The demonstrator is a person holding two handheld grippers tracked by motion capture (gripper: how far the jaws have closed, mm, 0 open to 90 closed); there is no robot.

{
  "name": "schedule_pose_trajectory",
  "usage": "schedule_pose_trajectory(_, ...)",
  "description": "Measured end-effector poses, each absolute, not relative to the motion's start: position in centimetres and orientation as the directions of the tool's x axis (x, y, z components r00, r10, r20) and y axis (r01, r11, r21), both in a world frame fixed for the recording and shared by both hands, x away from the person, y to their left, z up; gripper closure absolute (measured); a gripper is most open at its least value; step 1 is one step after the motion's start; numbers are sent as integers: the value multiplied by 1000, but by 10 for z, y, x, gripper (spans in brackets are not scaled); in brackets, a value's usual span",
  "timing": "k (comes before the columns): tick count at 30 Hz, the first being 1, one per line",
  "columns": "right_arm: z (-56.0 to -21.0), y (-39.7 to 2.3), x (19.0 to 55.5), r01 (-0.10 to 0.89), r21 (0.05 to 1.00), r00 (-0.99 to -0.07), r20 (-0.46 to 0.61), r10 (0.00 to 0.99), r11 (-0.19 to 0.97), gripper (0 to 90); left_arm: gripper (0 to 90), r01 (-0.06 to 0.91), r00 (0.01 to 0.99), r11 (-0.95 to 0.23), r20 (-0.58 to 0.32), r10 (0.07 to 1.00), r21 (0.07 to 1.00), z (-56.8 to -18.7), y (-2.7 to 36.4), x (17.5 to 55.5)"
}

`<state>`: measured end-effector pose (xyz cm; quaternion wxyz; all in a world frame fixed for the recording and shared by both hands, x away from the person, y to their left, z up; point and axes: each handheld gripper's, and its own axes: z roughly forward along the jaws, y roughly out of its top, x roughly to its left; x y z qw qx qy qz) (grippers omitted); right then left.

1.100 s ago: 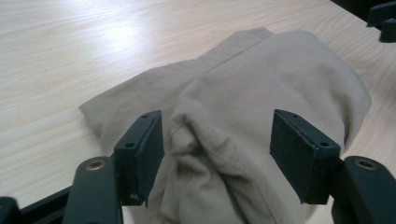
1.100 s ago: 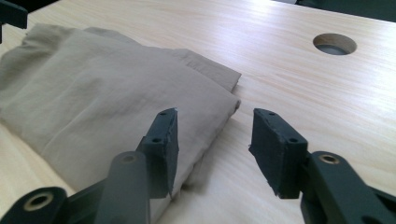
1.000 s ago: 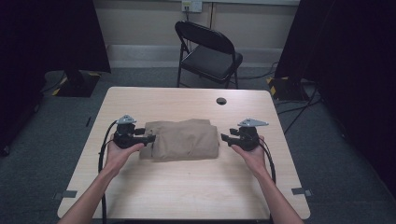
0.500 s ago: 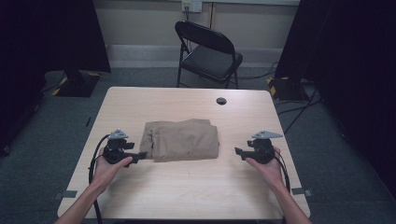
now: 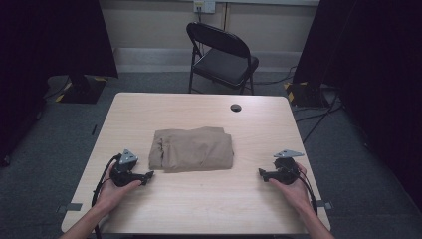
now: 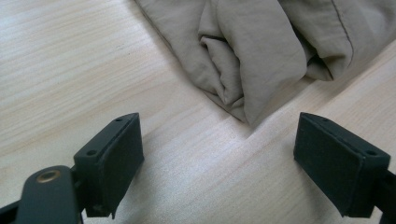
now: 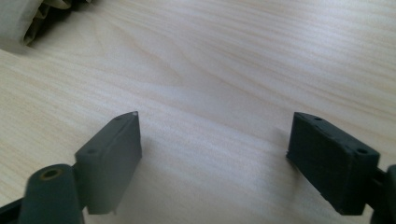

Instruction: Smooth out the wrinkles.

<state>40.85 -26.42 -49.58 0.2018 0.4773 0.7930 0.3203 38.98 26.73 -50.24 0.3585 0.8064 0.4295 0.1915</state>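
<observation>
My left tool [image 5: 149,175] sits low on the worktop [image 5: 199,199] at about eight o'clock from the folded tan cloth [image 5: 193,148], its jaws spread wide with nothing between them. In the left gripper view the cloth [image 6: 261,51] lies just beyond the jaw tips, toward twelve and one o'clock, near but not touching. Its upper part runs off the top edge, so I cannot tell how many layers the fold has. The creases bunch into a dark pocket at its near corner, and what lies inside that pocket is hidden.

My right tool [image 5: 262,173] rests at about four o'clock from the cloth, well apart from it. Its jaws have just been opening and now stand wide, with bare wood between them. In the right gripper view only a scrap of the cloth [image 7: 28,18] peeks in at eleven o'clock, cut off by the frame.

From the high view my hands cover most of both tool bodies. The cloth lies in the middle of the worktop. A small dark round thing [image 5: 235,107] at the far edge is too small to make out.
</observation>
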Motion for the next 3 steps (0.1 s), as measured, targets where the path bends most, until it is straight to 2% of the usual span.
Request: schedule_pose_trajectory(3,-500,-265,407,604,728,-460,-12,888,323,136,152,556,557,-373,1,831,743,-502,267,390)
